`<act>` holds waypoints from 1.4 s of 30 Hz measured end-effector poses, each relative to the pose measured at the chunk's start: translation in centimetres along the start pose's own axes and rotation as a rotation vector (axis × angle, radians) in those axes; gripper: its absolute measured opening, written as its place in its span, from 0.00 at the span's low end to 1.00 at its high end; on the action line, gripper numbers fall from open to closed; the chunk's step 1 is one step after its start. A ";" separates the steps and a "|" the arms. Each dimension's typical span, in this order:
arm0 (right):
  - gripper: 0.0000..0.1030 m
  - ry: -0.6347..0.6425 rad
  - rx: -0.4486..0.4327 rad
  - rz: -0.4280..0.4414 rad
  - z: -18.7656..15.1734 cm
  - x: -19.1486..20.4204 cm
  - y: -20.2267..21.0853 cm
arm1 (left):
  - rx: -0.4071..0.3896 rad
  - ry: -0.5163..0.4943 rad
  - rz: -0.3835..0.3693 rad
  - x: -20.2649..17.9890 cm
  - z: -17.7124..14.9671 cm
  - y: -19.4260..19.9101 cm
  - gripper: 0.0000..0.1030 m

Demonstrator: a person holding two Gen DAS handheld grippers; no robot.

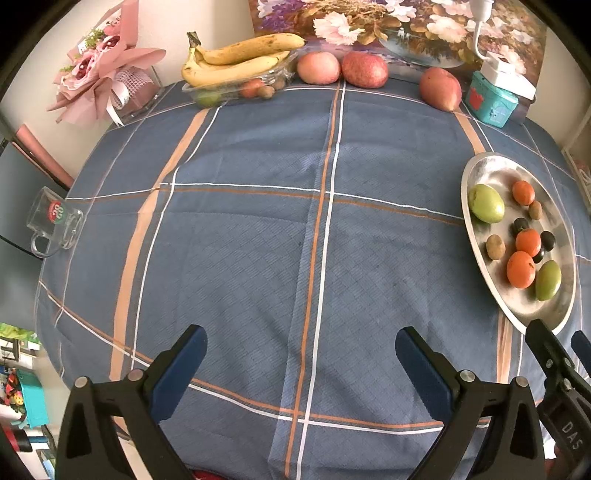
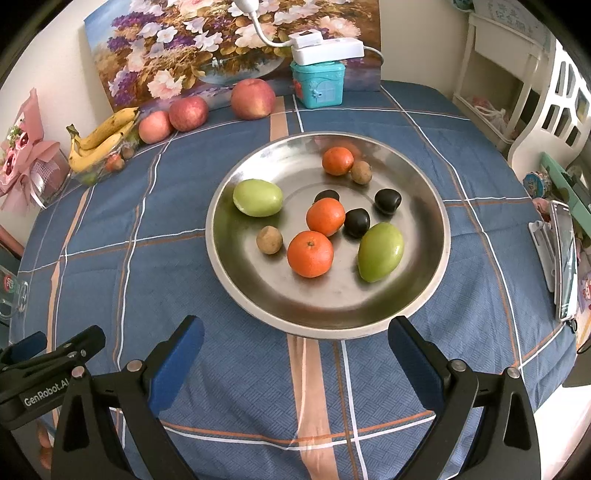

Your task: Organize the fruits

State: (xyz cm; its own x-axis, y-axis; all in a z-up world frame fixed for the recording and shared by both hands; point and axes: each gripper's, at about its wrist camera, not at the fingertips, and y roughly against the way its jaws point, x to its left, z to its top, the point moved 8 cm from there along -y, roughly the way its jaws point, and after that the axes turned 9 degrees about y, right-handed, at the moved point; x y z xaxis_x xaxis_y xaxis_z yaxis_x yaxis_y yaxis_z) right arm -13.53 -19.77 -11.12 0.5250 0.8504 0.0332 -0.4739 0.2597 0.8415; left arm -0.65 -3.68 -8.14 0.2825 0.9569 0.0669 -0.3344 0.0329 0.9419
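From the left wrist view, the left gripper (image 1: 301, 354) hangs over bare blue checked cloth on the worktop (image 1: 258, 240), its fingers (image 1: 184, 365) wide apart and holding nothing. The steel dish (image 1: 476, 173) sits off to its right, and far beyond the dish, against the flower painting (image 1: 388, 29), lie bananas (image 1: 236, 59) on a clear tray with three apples (image 1: 364, 69) beside them.

From the right wrist view, the right gripper (image 2: 295, 354) faces the dish (image 2: 439, 229) from just short of its near rim, fingers (image 2: 413, 362) also spread and empty. Inside the dish lie three mandarins (image 2: 310, 254), two green fruits (image 2: 380, 252), three dark plum-like fruits (image 2: 357, 222) and two small brown ones (image 2: 269, 240), mostly clustered at the dish's centre.

I judge all of them light and round, likely to roll on the smooth metal. The mandarins are soft-skinned, so a gentle squeeze across the widest part suits them; the glossy dark fruits look slippery, and neighbours touching them leave little room for fingers.
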 end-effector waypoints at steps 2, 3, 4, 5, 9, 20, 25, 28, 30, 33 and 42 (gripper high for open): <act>0.97 0.001 0.000 0.001 0.0 0.0 0.0 | -0.001 0.001 0.000 0.0 -0.1 0.0 1.00; 0.97 0.001 0.001 0.001 0.0 0.0 0.0 | -0.001 0.002 0.001 0.0 -0.1 0.0 1.00; 0.97 0.001 0.001 0.000 0.0 0.0 0.0 | -0.001 0.003 0.001 0.0 -0.2 0.0 1.00; 0.97 0.001 0.003 0.000 0.0 0.0 0.0 | -0.001 0.005 0.001 0.0 -0.2 0.0 1.00; 0.97 0.000 0.005 -0.001 -0.1 0.1 0.0 | 0.004 0.008 0.000 0.1 -0.2 0.1 1.00; 0.97 0.001 0.006 -0.001 -0.2 0.1 0.0 | 0.009 0.010 -0.014 0.2 -0.3 0.3 1.00; 0.97 0.000 0.006 -0.001 -0.2 0.2 -0.1 | 0.012 0.019 -0.022 0.3 -0.3 0.3 1.00; 0.97 -0.001 0.006 -0.002 -0.2 0.2 -0.1 | 0.013 0.020 -0.017 0.3 -0.3 0.3 1.00; 0.97 -0.002 0.007 -0.002 -0.2 0.2 -0.1 | 0.013 0.020 -0.018 0.3 -0.3 0.3 1.00; 0.97 -0.002 0.006 -0.003 -0.2 0.2 -0.1 | 0.012 0.021 -0.015 0.3 -0.4 0.2 1.00; 0.97 -0.004 0.007 -0.003 -0.2 0.3 -0.1 | 0.017 0.023 -0.011 0.4 -0.5 0.1 1.00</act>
State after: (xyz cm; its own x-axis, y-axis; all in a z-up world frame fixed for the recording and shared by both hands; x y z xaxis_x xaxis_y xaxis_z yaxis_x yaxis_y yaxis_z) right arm -13.52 -19.48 -11.35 0.5292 0.8479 0.0330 -0.4675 0.2589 0.8452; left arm -1.03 -3.11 -8.21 0.2654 0.9629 0.0488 -0.3155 0.0389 0.9481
